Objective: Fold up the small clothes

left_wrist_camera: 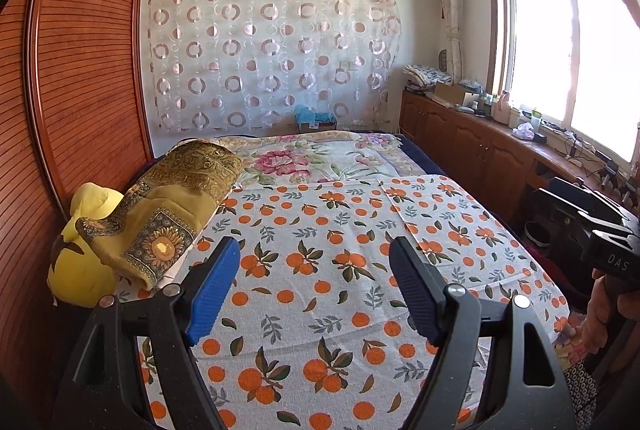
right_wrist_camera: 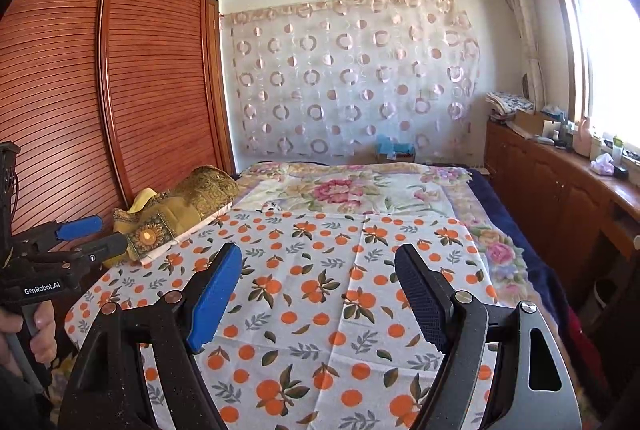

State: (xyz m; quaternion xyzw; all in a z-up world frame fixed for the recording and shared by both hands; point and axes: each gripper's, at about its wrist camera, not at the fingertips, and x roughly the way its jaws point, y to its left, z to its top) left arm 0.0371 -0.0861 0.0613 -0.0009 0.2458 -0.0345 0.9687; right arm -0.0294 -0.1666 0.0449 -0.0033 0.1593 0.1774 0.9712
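Bedroom, bed (left_wrist_camera: 416, 150) under a flowered sheet, slatted red-brown wooden wardrobe (left_wrist_camera: 80, 70) alongside. Left wrist view: white woven cloth printed with oranges and leaves (left_wrist_camera: 320, 230) lies flat across the near half of the bed, lightly creased. Left tongs (left_wrist_camera: 316, 290) hover just above it, blue ribbed pads apart, nothing between. Folded mustard-gold patterned blanket (left_wrist_camera: 176, 206) on a yellow cushion (left_wrist_camera: 80, 270) sits at the cloth's left edge. Right wrist view: same orange-print cloth (right_wrist_camera: 340, 270) spread below the right tongs (right_wrist_camera: 320, 294), pads wide apart, empty, not touching fabric. A hand (right_wrist_camera: 40, 334) grips the other tool's handle at left.
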